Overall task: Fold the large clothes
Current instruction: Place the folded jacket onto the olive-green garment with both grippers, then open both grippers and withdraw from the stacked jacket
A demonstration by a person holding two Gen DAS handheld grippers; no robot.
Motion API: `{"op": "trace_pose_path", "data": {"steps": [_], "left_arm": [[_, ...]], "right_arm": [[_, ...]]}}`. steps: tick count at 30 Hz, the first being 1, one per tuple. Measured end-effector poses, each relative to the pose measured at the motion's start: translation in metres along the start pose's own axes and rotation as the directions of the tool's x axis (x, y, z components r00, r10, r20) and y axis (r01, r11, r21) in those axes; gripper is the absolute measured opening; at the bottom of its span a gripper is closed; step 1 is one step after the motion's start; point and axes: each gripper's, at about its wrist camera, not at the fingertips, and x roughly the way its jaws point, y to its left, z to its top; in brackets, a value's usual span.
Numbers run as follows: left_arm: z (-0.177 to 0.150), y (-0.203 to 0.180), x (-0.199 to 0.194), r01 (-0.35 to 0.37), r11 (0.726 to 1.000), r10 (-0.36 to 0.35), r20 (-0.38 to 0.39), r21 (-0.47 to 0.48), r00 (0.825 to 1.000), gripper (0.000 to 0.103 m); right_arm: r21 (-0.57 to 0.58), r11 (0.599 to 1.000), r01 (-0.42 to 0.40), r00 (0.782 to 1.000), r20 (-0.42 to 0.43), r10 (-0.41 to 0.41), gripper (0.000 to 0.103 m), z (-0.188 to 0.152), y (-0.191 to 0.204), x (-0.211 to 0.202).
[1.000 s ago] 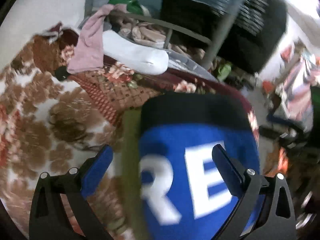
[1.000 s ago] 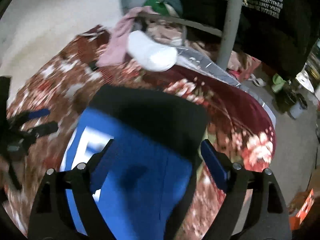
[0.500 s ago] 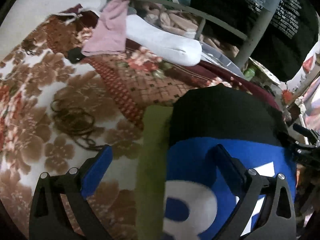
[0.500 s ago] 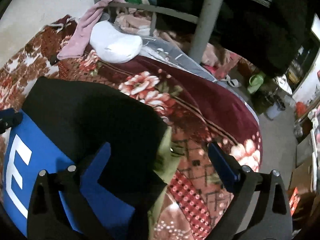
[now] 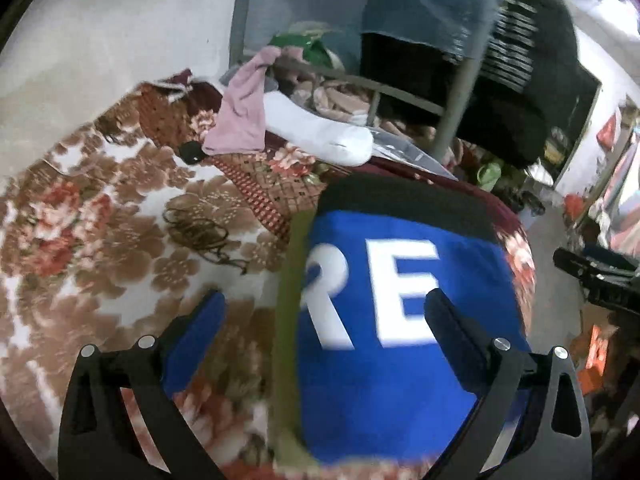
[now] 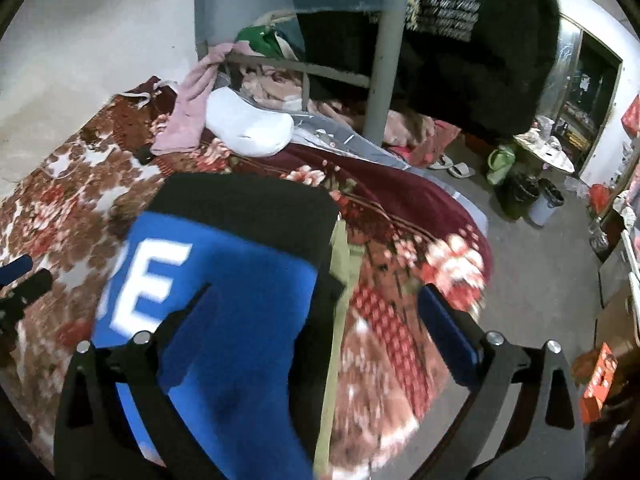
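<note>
Folded blue-and-black garment (image 5: 400, 320) flat on bed (image 5: 100, 240), under and ahead of both: left hand-held gripper (image 5: 324, 316) open across its left edge, right hand-held gripper (image 6: 312, 312) just opened wide, unclamped, across its right edge, neither nearer.

Left gripper (image 5: 322, 312): black angular plastic frame, blue finger pads (image 5: 200, 334), silver screws. Right gripper (image 6: 316, 308): identical build.

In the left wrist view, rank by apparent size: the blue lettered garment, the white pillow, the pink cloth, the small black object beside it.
1. blue lettered garment, though nearness to the camera inflates it
2. white pillow and pink cloth, too alike to rank
3. small black object
</note>
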Motion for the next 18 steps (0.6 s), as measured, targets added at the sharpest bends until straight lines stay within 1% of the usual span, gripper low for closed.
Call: {"op": "trace_pose_path", "data": {"steps": [2,5,6,7,10,11,12,13,14,16,18], "left_arm": [[-0.008,-0.015,-0.036,0.004,1.0,-0.003,-0.02,0.022,1.0,0.098],[-0.013,-0.031,-0.083,0.011,1.0,-0.01,-0.035,0.028,0.999,0.098],[-0.013,-0.038,-0.108,0.027,0.999,-0.026,-0.02,0.031,0.999,0.098],[-0.013,-0.044,-0.124,0.03,0.999,-0.03,-0.012,0.043,0.999,0.098],[-0.01,-0.06,-0.169,0.019,0.996,-0.021,0.025,0.084,0.999,0.098],[-0.009,-0.063,-0.18,0.03,0.997,-0.032,0.026,0.074,0.999,0.098],[-0.008,-0.066,-0.193,0.059,0.997,-0.061,0.022,0.056,0.998,0.098],[-0.008,-0.069,-0.202,0.071,0.996,-0.072,0.03,0.048,0.997,0.098],[-0.009,-0.073,-0.211,0.062,0.997,-0.065,0.044,0.054,0.997,0.098],[-0.01,-0.079,-0.22,0.034,0.997,-0.037,0.049,0.067,0.998,0.098],[-0.012,-0.081,-0.226,0.035,0.998,-0.037,0.036,0.055,0.999,0.098]], "right_arm": [[0.013,0.999,-0.032,0.999,-0.014,0.032,0.098,-0.009,0.006,-0.044],[-0.006,0.999,-0.044,0.998,-0.041,0.044,0.098,-0.014,0.016,-0.102],[-0.019,0.999,-0.045,0.998,-0.042,0.044,0.098,-0.014,0.017,-0.125],[-0.023,0.999,-0.048,0.999,-0.027,0.047,0.098,-0.013,0.018,-0.143],[-0.032,0.997,-0.07,0.998,-0.007,0.07,0.098,-0.012,0.017,-0.188],[-0.031,0.996,-0.085,0.996,-0.005,0.085,0.098,-0.012,0.016,-0.198],[-0.03,0.994,-0.101,0.995,-0.009,0.101,0.098,-0.012,0.016,-0.207],[-0.043,0.992,-0.12,0.993,-0.023,0.119,0.098,-0.01,0.018,-0.217],[-0.046,0.991,-0.128,0.992,-0.019,0.127,0.098,-0.01,0.019,-0.224],[-0.043,0.987,-0.156,0.988,-0.013,0.156,0.098,-0.01,0.021,-0.238],[-0.059,0.983,-0.174,0.985,-0.012,0.174,0.098,-0.014,0.026,-0.249]]}}
